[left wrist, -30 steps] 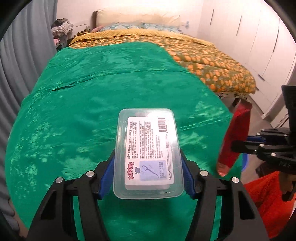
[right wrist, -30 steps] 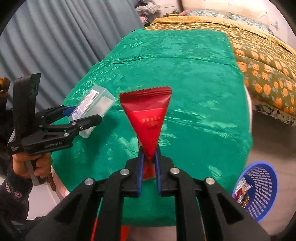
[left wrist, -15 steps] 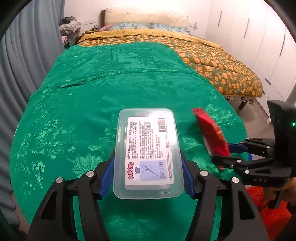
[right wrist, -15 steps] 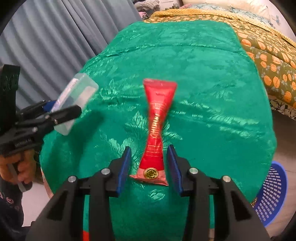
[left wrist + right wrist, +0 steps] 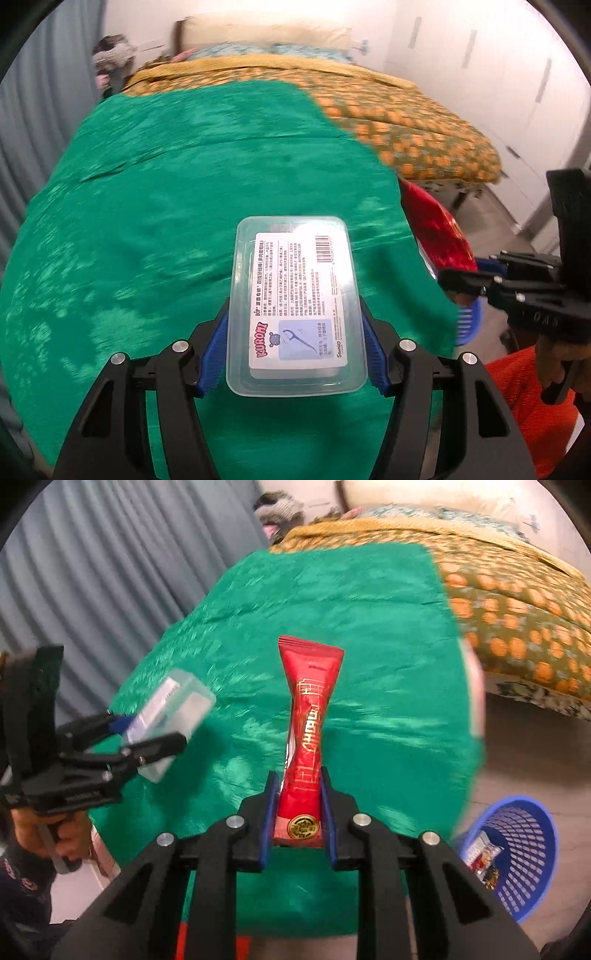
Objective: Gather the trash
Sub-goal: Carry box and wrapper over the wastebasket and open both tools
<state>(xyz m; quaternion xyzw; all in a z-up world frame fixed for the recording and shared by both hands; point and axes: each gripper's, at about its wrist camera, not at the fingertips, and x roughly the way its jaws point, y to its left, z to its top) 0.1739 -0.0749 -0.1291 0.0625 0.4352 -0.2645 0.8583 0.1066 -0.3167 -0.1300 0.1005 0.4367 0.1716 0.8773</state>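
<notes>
My left gripper [image 5: 293, 317] is shut on a clear plastic box [image 5: 291, 266] with a white printed label, held above the green cloth [image 5: 166, 221]. My right gripper [image 5: 299, 779] has its jaws closing on the lower end of a red snack packet [image 5: 310, 701], and the blue pads press its sides. The packet stands upright over the cloth. In the right wrist view the left gripper [image 5: 147, 734] and the box [image 5: 173, 709] hang at the left. In the left wrist view the right gripper [image 5: 458, 273] and the packet [image 5: 436, 229] are at the right.
A blue slotted basket [image 5: 528, 849] with wrappers in it stands on the floor at the bed's right corner, also seen as a basket edge [image 5: 469, 325]. An orange-patterned quilt [image 5: 406, 122] covers the far bed. Grey curtains [image 5: 92, 572] hang left; white wardrobes [image 5: 517, 92] stand right.
The right gripper let its jaws apart, the red packet turned flat-on between them, and the jaws closed on it again. Both hands swayed sideways. The left grip on the box is unchanged.
</notes>
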